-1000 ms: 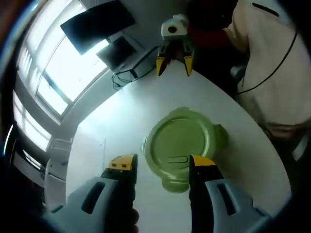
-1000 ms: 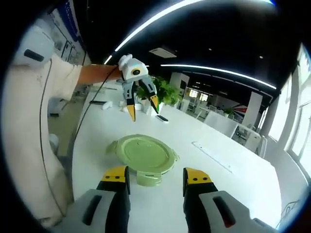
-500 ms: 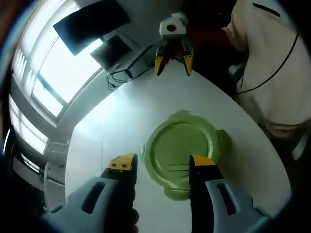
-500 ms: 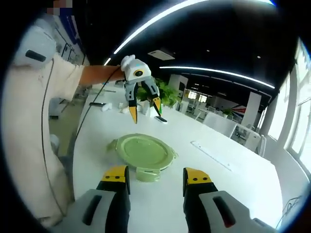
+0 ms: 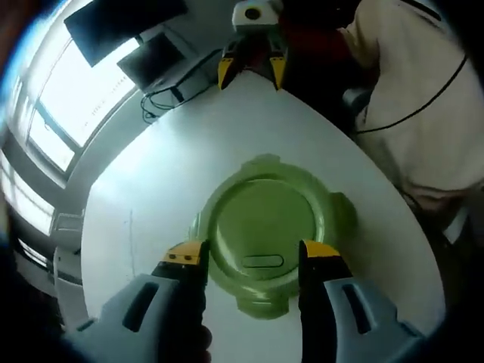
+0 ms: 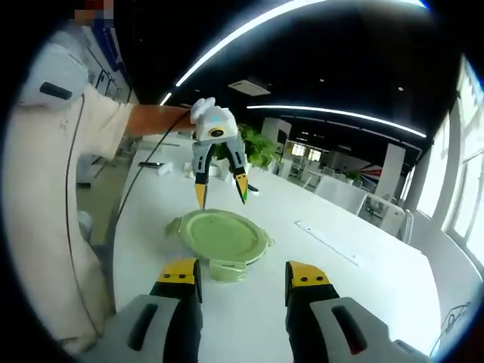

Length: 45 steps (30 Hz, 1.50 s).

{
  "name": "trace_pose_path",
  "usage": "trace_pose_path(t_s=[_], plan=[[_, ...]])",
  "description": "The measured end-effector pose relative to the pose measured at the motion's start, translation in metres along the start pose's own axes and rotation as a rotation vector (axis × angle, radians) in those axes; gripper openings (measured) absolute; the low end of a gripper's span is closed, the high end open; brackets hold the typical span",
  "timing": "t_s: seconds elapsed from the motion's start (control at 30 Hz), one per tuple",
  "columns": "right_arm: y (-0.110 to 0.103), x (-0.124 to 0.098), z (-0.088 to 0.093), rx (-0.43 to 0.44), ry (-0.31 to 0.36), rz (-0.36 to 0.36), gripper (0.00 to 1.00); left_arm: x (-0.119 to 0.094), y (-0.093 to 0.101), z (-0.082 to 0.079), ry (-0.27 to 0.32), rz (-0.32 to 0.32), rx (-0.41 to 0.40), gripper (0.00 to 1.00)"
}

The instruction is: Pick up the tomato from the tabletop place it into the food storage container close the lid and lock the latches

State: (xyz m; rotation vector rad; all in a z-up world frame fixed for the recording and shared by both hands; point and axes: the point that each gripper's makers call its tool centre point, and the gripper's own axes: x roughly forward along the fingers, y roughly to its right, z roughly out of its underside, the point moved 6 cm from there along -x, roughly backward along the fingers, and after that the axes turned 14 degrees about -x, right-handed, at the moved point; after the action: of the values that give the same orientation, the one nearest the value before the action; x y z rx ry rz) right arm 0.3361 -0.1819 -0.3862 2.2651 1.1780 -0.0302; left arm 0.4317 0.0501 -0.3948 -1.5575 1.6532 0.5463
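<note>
- I am holding my left gripper (image 5: 253, 257) just above the green food storage container (image 5: 265, 227), its fingers spread wide over the near edge of the closed lid (image 5: 266, 221).
- The container is sitting on the white worktop (image 5: 181, 166).
- I am keeping my right gripper (image 6: 244, 274) back from the container, fingers wide apart and gripping nothing.
- I cannot see the tomato.

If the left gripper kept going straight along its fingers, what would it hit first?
Most likely the green container lid: the open left gripper points down at it, its fingers framing the lid's near edge. In the right gripper view it hangs just above the lid, though the exact gap is unclear.
</note>
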Motion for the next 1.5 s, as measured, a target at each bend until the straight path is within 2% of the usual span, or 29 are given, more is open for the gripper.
trace_pose_path(t_s=[0.2, 0.43, 0.87, 0.97, 1.27, 1.5], plan=[[0.000, -0.001, 0.004, 0.008, -0.002, 0.001, 0.39, 0.010, -0.002, 0.002, -0.033, 0.027, -0.003, 0.41], [-0.001, 0.000, 0.006, 0.016, 0.003, 0.002, 0.39, 0.030, -0.002, 0.006, -0.104, 0.076, -0.007, 0.47], [0.001, -0.002, 0.013, 0.022, 0.001, 0.000, 0.39, 0.035, 0.000, 0.001, -0.112, 0.131, -0.050, 0.54], [0.001, -0.001, 0.012, 0.024, 0.005, 0.000, 0.39, 0.034, 0.006, 0.000, -0.125, 0.150, -0.061, 0.56], [-0.001, -0.001, 0.015, 0.026, 0.002, -0.001, 0.39, 0.040, 0.005, -0.002, -0.149, 0.167, -0.082, 0.59], [-0.002, -0.001, 0.016, 0.029, 0.001, 0.001, 0.39, 0.043, 0.007, -0.001, -0.166, 0.193, -0.108, 0.65]])
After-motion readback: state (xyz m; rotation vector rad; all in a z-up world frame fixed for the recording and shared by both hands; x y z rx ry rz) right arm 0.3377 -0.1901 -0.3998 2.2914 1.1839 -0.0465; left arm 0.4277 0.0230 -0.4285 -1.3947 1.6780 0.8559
